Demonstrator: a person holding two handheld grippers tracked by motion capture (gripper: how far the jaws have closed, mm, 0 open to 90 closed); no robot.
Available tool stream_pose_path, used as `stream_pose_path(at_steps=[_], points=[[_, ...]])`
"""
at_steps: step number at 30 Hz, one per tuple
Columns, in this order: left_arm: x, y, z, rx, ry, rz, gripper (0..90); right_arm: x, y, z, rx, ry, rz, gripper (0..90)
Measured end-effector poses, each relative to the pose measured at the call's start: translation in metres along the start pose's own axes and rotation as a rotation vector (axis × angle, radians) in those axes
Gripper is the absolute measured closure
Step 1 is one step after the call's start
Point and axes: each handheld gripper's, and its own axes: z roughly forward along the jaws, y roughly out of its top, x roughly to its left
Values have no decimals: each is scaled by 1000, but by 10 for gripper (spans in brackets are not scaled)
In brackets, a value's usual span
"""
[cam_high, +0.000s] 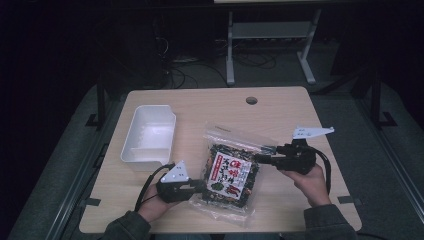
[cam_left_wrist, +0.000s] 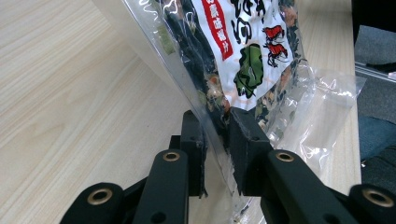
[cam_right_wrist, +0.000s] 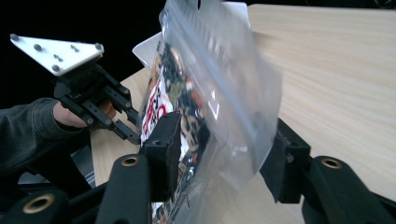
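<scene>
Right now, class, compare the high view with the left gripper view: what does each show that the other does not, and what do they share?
High view alone: the white bin, the table's round hole, and the right gripper at the snack bag's right edge. Left gripper view alone: the left gripper seen close up, its two black pads pinching the clear plastic. Both share the bag's red-and-white label and the wooden table.

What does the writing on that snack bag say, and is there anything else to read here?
Snack bag: white label with red and black East Asian characters, too blurred to read.
Same label in the left gripper view: red banner with white characters, plus shrimp and leaf drawings; not legible.
No other readable text.
</scene>
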Motion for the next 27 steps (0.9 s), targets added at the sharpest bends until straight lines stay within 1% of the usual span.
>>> stream_pose_path(at_steps=[1, 3, 5, 6, 7, 9, 12, 14, 16, 18, 20, 22, 24, 27], points=[[0, 0, 0, -1, 2, 0, 761, 0, -2, 2, 0, 5, 6, 489], [0, -1, 0, -1, 1, -2, 760, 0, -6, 6, 17, 5, 19, 449], [-1, -1, -1, 0, 1, -1, 760, 2, -10, 9, 29, 10, 27, 445], [-1, -2, -1, 1, 2, 0, 760, 4, -13, 10, 17, 13, 23, 452], [-1, -2, -1, 0, 3, 0, 760, 5, -16, 12, 19, 16, 24, 454], [-1, -2, -1, 0, 4, 1, 760, 8, -23, 16, 45, -7, 28, 454], [-2, -2, -1, -1, 5, 1, 759, 11, -33, 20, 45, 0, 48, 465], [-2, -2, -1, -1, 6, 3, 760, 13, -37, 22, 42, 7, 49, 491], [-2, -2, -1, -1, 7, 2, 760, 15, -39, 24, 48, 8, 48, 491], [-2, -3, -1, 4, 11, 4, 759, 16, -40, 26, 30, 10, 45, 525], [-2, -4, -1, 5, 12, 4, 758, 16, -40, 29, 17, 40, 57, 572], [-2, -4, -1, 9, 15, 0, 756, 18, -39, 32, 16, 37, 48, 578], [-1, -5, 0, 11, 15, -3, 755, 19, -39, 34, 16, 36, 39, 606], [0, -5, -1, 10, 16, -3, 752, 21, -37, 33, -2, 66, 45, 640]])
